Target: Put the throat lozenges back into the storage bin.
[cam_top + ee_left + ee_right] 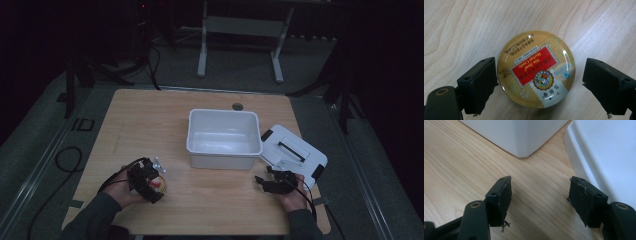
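Observation:
A round gold tin [536,70] with a red label lies flat on the wooden table [461,30]. My left gripper [540,72] straddles it with its jaws open. The left jaw sits right at the tin's edge and the right jaw stands a little off it. From above, the tin [161,183] shows under the left gripper [156,190] near the front left of the table. My right gripper [540,187] is open with bare wood between its jaws. It rests at the front right [261,182], just in front of the bin's corner.
An empty white plastic bin [224,132] stands at the table's middle, and its corner [524,137] is close ahead of the right gripper. Its white lid [292,152] lies flat to the right, overhanging the table edge. Dark floor and a frame stand lie beyond.

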Demonstrator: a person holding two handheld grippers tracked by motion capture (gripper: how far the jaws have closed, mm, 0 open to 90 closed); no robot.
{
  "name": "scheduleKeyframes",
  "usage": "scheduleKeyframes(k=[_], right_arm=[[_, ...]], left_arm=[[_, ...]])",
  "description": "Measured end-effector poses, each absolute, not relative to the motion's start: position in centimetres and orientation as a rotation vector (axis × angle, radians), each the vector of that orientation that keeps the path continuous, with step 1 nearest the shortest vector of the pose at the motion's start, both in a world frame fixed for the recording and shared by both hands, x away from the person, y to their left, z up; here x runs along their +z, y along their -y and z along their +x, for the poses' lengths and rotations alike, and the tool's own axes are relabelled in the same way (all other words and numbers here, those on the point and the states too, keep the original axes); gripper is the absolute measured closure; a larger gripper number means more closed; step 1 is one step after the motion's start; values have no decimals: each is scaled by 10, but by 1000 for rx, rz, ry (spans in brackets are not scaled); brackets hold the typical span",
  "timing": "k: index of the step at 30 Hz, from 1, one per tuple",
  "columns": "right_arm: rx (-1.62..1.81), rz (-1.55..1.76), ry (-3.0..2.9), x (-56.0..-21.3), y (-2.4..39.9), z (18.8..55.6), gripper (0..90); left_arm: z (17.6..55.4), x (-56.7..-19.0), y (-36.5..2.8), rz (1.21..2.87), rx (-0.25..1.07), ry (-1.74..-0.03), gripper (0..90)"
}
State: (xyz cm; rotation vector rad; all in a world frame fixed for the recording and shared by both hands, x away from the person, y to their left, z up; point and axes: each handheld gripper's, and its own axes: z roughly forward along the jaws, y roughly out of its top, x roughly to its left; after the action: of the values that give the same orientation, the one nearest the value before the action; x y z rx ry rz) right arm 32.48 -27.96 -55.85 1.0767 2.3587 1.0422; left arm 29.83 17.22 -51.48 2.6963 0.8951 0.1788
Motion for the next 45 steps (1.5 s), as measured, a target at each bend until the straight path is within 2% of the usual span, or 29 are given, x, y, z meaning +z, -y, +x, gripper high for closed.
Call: scheduleKeyframes(k=[13, 17, 26, 45], right_arm=[[1042, 1076, -2359, -559, 280, 325, 342], [1042, 1076, -2360, -559, 280, 325, 342], [1042, 1075, -2360, -559, 279, 325, 340], [1043, 1075, -2361, -559, 279, 325, 337]], left_arm=[[305, -517, -169, 2755, 139, -883, 151], [305, -518, -167, 2774, 156, -871, 194], [305, -516, -166, 2820, 153, -814, 199], [308, -506, -170, 2806, 196, -836, 208]])
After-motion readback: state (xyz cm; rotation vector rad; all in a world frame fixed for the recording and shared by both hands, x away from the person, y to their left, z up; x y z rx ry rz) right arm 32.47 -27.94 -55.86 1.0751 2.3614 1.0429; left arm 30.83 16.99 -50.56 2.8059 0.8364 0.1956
